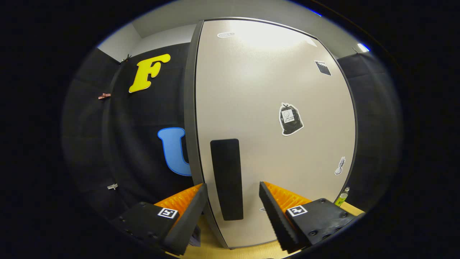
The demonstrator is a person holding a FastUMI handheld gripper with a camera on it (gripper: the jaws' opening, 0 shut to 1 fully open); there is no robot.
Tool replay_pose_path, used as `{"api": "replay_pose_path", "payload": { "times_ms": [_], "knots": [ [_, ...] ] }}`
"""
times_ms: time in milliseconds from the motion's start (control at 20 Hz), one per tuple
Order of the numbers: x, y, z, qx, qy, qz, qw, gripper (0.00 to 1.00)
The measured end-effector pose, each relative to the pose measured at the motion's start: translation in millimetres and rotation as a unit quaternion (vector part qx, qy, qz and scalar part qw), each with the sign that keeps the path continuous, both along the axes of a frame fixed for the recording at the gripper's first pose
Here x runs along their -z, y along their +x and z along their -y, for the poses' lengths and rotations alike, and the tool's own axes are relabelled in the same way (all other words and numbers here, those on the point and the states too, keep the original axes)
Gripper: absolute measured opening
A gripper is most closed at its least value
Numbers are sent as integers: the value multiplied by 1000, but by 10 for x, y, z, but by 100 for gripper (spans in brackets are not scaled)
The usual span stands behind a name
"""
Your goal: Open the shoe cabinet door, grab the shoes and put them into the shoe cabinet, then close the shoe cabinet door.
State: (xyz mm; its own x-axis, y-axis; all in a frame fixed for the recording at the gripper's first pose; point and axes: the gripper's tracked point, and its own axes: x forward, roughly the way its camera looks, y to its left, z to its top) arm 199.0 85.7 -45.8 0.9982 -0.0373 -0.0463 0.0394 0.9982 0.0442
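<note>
Left finger [196,201]: stands at the hinge-free edge of the door, just left of the handle, not touching it.
Handle [226,179]: dark upright bar near the door's left edge, lying between the two fingers and slightly beyond their tips; probably the grip point for opening.
Gripper [233,191]: fingers spread wide, holding nothing; likely aligned to straddle the handle.
Cabinet door [273,90]: pale panel, closed, directly ahead.
Bottle [342,197]: small, on the wooden floor [215,248] beside the door's right edge.
</note>
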Motion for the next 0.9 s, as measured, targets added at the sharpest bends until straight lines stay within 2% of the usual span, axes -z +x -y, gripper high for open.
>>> {"api": "replay_pose_path", "payload": {
  "times_ms": [50, 100, 150, 200, 300, 350, 400, 450, 500, 900],
  "knots": [
    [7, 24, 5, 4, 0, -1, 1000, 88],
    [11, 41, 19, 10, -1, 0, 1000, 77],
    [18, 48, 0, 11, -2, 0, 1000, 75],
    [27, 58, 0, 13, -3, 0, 1000, 62],
    [30, 60, -28, 12, -8, -1, 1000, 46],
    [29, 36, -12, 16, -12, -1, 1000, 45],
    [47, 61, -6, 17, -14, -4, 1000, 38],
    [43, 48, -2, 19, -14, -4, 1000, 37],
    [39, 52, -6, 20, -15, -4, 1000, 29],
    [45, -58, -6, 6, -23, -15, 1000, 29]
  ]
}}
